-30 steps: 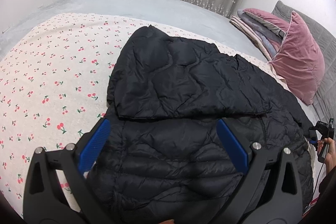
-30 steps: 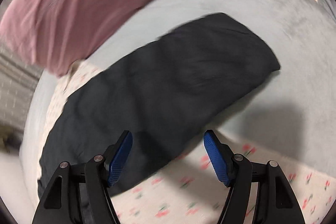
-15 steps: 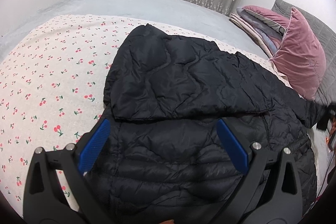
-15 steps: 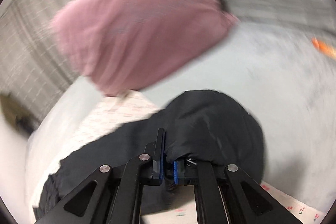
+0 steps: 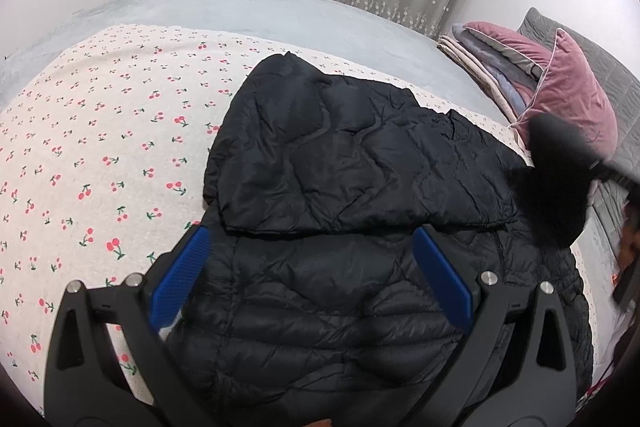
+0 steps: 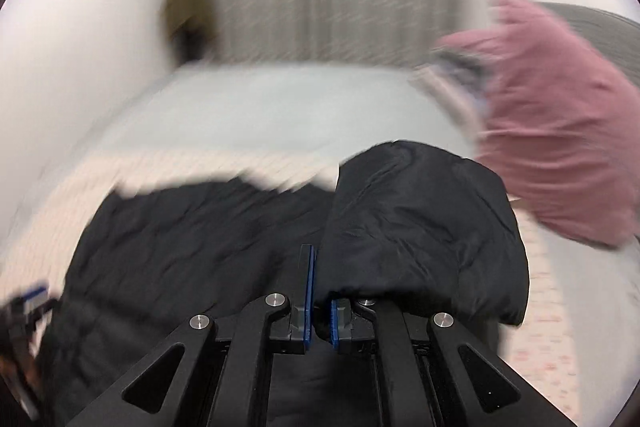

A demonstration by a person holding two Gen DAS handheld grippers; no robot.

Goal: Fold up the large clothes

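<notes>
Black quilted jacket point(image 5: 360, 211) is lying spread on the cherry-print sheet point(image 5: 100, 155) under my left gripper point(image 5: 316, 279), whose jaws are gaping wide. My right gripper point(image 6: 319, 291) is clenching the jacket's sleeve point(image 6: 424, 227), lifted just ahead of its fingers.

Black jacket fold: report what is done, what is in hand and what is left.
Done: one sleeve already lies folded across the black jacket, which is spread on the cherry-print sheet. In hand: the right gripper is shut on the other sleeve, lifted near the pink pillow. The left gripper hovers open over the body. Left: laying that sleeve across, then folding the body.
</notes>
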